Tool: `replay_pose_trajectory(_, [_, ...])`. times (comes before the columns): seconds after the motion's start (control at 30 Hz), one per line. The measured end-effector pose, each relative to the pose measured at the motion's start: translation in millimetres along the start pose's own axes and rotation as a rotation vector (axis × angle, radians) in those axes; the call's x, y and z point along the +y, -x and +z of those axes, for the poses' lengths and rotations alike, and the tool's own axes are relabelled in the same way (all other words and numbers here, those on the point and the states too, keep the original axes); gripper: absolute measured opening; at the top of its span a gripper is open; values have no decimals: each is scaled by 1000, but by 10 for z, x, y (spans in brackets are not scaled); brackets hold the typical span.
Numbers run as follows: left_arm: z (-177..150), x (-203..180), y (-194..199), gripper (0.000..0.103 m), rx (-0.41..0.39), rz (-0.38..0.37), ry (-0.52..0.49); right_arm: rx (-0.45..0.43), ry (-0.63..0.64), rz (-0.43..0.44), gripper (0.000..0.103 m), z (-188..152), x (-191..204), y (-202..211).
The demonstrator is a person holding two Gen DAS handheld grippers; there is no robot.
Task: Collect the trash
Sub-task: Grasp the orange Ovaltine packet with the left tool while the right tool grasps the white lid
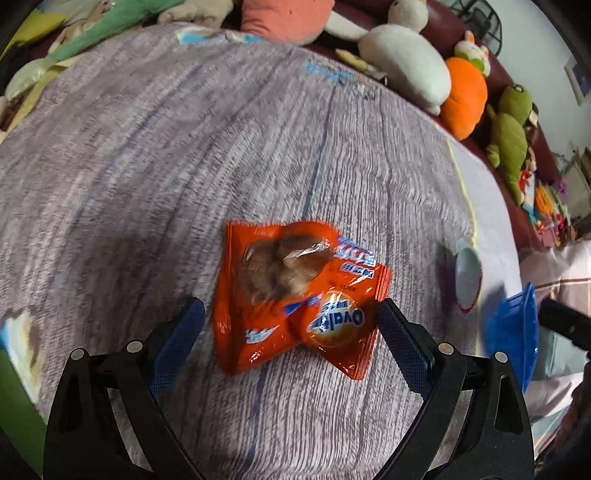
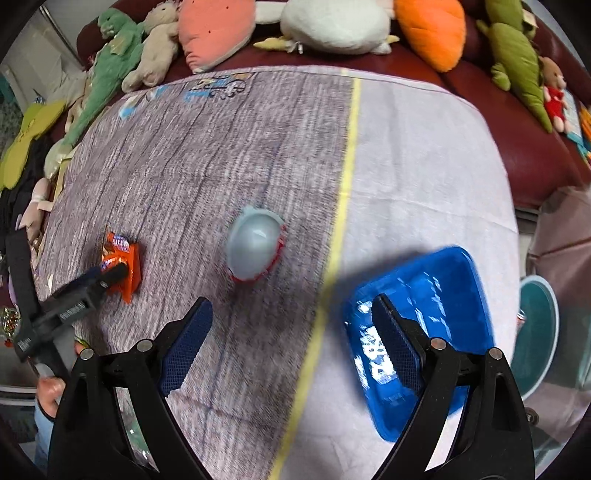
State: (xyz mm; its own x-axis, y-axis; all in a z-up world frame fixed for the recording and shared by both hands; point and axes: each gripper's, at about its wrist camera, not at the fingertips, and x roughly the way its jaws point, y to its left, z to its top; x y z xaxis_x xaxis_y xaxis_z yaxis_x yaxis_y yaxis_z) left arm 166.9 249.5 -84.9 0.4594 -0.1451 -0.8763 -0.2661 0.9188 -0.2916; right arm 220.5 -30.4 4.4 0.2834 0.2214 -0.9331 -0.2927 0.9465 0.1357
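An orange snack wrapper (image 1: 295,288) lies crumpled on the grey-purple cloth (image 1: 184,147). My left gripper (image 1: 291,328) hangs just over it, open, one finger on either side of the wrapper's near end, the pads not pressing. In the right wrist view the same wrapper (image 2: 123,258) shows at the left under a left finger (image 2: 110,275). A pale egg-shaped half shell with a red rim (image 2: 255,247) lies mid-cloth, ahead of my right gripper (image 2: 291,321), which is open with nothing between its fingers. A blue plastic tray (image 2: 424,332) sits under its right finger.
Plush toys (image 2: 332,22) line the dark red sofa (image 2: 517,147) behind the table. A yellow stripe (image 2: 347,177) splits the cloth from a pale part. A teal round object (image 2: 535,332) stands off the right edge. A person's hand (image 2: 51,391) holds the left gripper.
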Motion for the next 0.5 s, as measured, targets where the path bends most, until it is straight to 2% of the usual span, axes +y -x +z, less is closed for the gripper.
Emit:
replay_pose_trajectory(0.13, [-35,-71,-58,95,-33,31,-60,15,17,25,84,154,155,-200])
replay_pose_trajectory(0.17, [-41,-68,-76,88,-40,34,-69,21,18,32,84,180,177,-248])
replay_pose_trajectory(0.2, [-58,-78,-71,75,-54,52,-83,29,18,39,84,207,193,-303])
replay_pose_trajectory(0.23, [-59,-85,-60,70,-64,59,-90,34,18,42,84,226,206,-347])
replay_pose_trajectory(0.3, [-63,-67,0,45,-75,33,-75,45,14,44,84,268,219,-459])
replay_pose_trajectory(0.37, [-48,-59,41,37,-80,6,-66,47,9,40,84,289,214,-541])
replay_pose_trajectory(0.4, [-47,-63,49,28,-81,4,-67,49,6,35,84,302,210,-594])
replay_pose_trajectory(0.5, [-38,-90,33,27,-70,4,-68,50,2,35,84,317,216,-684])
